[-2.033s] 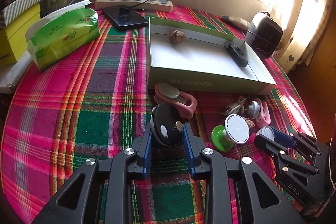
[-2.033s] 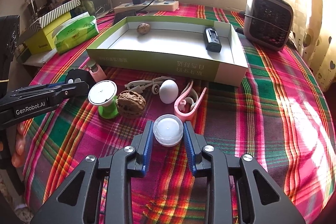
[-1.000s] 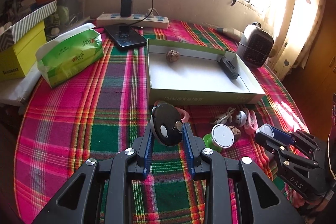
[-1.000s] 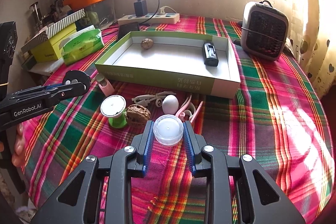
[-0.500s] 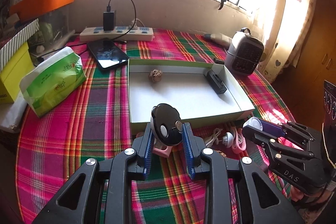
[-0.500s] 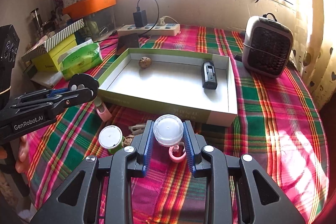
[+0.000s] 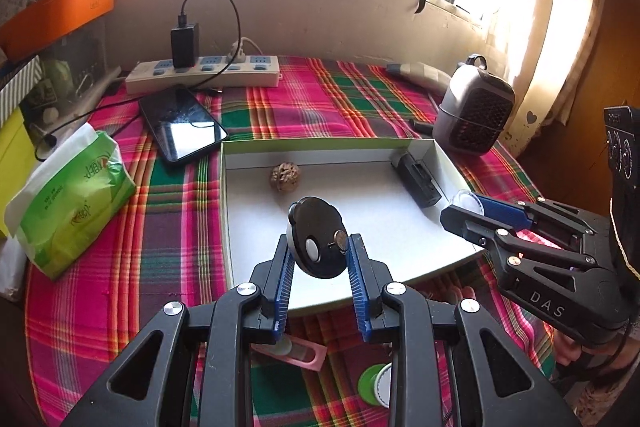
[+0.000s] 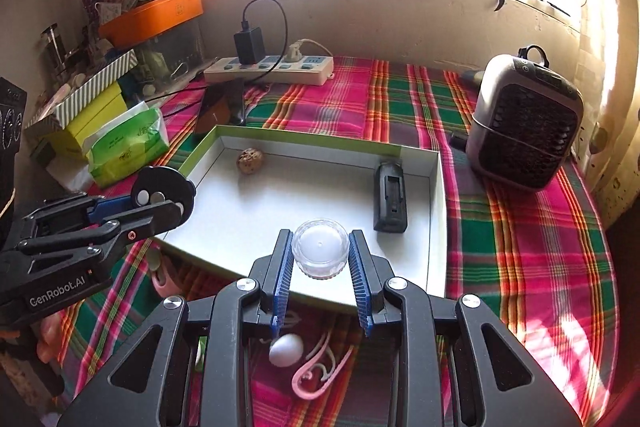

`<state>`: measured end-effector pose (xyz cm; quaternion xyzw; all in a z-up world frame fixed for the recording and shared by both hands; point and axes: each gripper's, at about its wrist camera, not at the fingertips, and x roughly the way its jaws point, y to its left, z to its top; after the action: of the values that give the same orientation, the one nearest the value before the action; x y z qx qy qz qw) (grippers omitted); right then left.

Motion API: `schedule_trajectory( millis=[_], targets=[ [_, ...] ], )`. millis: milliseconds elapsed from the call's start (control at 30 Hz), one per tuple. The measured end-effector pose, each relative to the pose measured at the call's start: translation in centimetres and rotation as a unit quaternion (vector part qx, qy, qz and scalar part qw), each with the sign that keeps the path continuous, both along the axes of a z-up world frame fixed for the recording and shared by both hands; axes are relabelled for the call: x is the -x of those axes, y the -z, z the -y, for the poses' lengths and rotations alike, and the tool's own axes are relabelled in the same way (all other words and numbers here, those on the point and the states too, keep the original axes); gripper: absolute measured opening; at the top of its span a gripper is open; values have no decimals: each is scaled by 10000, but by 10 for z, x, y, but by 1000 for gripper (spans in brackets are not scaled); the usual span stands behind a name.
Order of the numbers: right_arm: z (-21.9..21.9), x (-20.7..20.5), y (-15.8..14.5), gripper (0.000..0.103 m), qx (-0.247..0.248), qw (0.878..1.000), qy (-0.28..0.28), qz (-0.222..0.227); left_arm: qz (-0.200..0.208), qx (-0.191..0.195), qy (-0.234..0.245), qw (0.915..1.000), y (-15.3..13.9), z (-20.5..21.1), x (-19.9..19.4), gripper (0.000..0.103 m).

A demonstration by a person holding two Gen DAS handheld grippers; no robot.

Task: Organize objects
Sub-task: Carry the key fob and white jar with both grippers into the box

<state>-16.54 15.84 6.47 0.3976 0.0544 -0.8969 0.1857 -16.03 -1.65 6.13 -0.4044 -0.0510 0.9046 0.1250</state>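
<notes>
Both grippers were carried up from the loose items onto the box (image 7: 448,163) at frame centre. The left gripper (image 7: 320,255) was seen pinching the black disc (image 7: 318,241), the right gripper (image 8: 320,253) pinching the clear jar (image 8: 320,251), each held above the near half of the box floor. Carrying was judged nearly done; lowering and releasing beside the walnut (image 7: 285,177) and the black block (image 8: 390,203) was called for next.
</notes>
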Motion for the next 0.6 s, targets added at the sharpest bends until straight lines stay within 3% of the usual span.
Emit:
schedule_trajectory(
  millis=[600],
  targets=[
    [20, 77, 32, 29, -264, 9990, -28, 363, 390, 83, -42, 9992, 27, 1, 52, 25]
  ],
)
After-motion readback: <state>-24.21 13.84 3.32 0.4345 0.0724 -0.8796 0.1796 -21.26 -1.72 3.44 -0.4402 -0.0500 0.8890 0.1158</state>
